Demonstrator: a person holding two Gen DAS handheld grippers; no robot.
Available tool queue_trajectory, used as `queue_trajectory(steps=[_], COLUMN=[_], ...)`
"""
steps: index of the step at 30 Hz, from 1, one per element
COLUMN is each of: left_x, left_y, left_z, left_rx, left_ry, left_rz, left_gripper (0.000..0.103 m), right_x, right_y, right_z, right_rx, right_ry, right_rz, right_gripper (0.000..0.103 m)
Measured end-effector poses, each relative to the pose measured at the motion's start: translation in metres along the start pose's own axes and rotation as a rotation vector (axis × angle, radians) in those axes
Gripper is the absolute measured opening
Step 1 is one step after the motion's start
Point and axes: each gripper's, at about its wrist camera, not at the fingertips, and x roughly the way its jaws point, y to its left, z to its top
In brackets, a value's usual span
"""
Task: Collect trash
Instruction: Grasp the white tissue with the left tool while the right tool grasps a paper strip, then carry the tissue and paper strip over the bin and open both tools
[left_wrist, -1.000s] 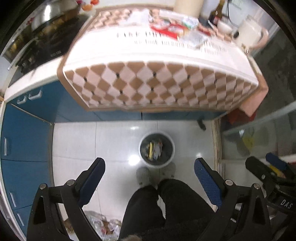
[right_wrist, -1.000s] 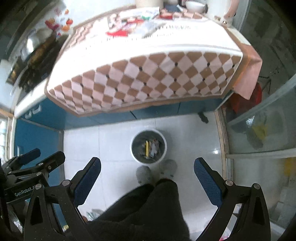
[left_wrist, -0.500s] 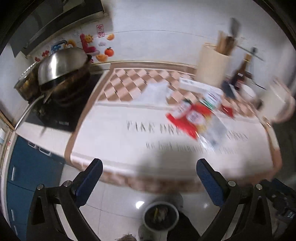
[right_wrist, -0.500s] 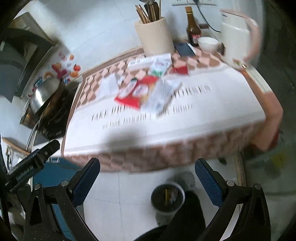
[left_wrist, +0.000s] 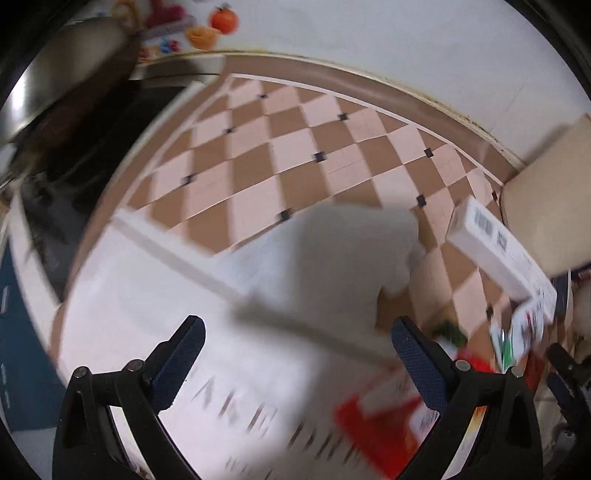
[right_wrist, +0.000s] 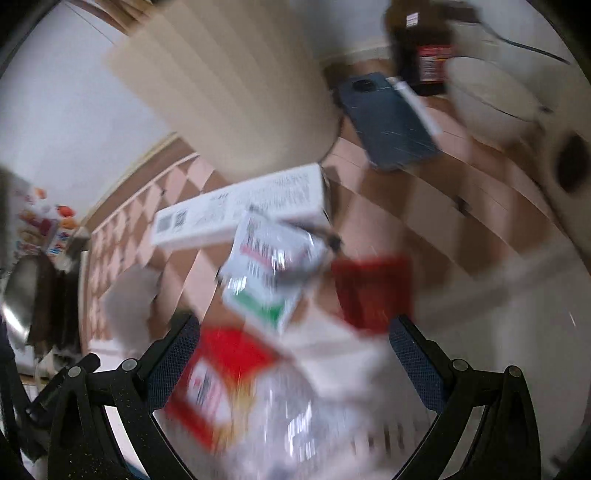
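Note:
Both views are blurred by motion. My left gripper (left_wrist: 295, 347) is open and empty, close above a crumpled white tissue (left_wrist: 332, 258) on the checkered counter mat (left_wrist: 280, 147). A long white box (left_wrist: 498, 254) lies to its right. My right gripper (right_wrist: 291, 343) is open and empty over a heap of trash: a red-and-white wrapper (right_wrist: 218, 384), a silver packet with green print (right_wrist: 269, 273), a red packet (right_wrist: 373, 291), a clear plastic wrapper (right_wrist: 295, 424) and the white box (right_wrist: 240, 206).
A cream utensil holder (right_wrist: 240, 85) stands behind the heap. A dark blue phone (right_wrist: 388, 122), a dark bottle (right_wrist: 424, 48) and a white bowl (right_wrist: 491, 99) are at the back right. A steel wok lid (left_wrist: 62, 77) on the stove is at the left.
Both grippers have swung up from the floor bin and moved in close over the counter. The trash now fills the views. The jaws stayed open.

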Motion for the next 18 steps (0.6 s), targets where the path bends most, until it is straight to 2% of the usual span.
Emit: queue_trajectory(steps=[3, 4, 5, 6, 7, 8, 9, 10, 11, 14, 18], left_x=[0.028, 0.035, 0.042, 0.048, 0.051, 0.052, 0.054, 0.051, 0.045, 0.023, -0.024], left_y=[-0.010, -0.014, -0.019, -0.023, -0.026, -0.026, -0.029, -0.029, -0.028, -0.026, -0.019], left_z=[0.023, 0.029, 0.035, 0.039, 0.041, 0.041, 0.043, 0.043, 0.041, 0.037, 0.025], left_rx=[0.013, 0.024, 0.038, 0.054, 0.065, 0.069, 0.074, 0.080, 0.085, 0.093, 0.090], left_ry=[0.014, 0.022, 0.031, 0.039, 0.044, 0.044, 0.039, 0.024, 0.004, -0.048, -0.133], left_rz=[-0.026, -0.020, -0.011, -0.002, 0.001, -0.002, -0.001, 0.010, 0.014, 0.018, -0.009], left_gripper=[0.090, 0.072, 0.050, 0.035, 0.010, 0.004, 0.004, 0.001, 0.001, 0.000, 0.000], right_x=[0.036, 0.047, 0.053, 0.063, 0.067, 0.068, 0.069, 0.068, 0.067, 0.066, 0.041], right_y=[0.011, 0.014, 0.016, 0.019, 0.022, 0.027, 0.030, 0.032, 0.034, 0.033, 0.033], right_z=[0.021, 0.026, 0.028, 0.031, 0.032, 0.033, 0.033, 0.033, 0.033, 0.033, 0.029], right_rx=[-0.027, -0.038, -0.044, -0.058, -0.081, -0.103, -0.116, -0.123, -0.142, -0.132, -0.143], right_ry=[0.044, 0.054, 0.057, 0.061, 0.041, 0.022, 0.004, -0.007, -0.019, 0.000, -0.055], right_rz=[-0.019, -0.027, -0.036, -0.054, -0.082, -0.102, -0.135, -0.145, -0.152, -0.100, -0.025], right_gripper=[0.103, 0.103, 0.103, 0.103, 0.101, 0.092, 0.085, 0.058, 0.022, 0.002, 0.001])
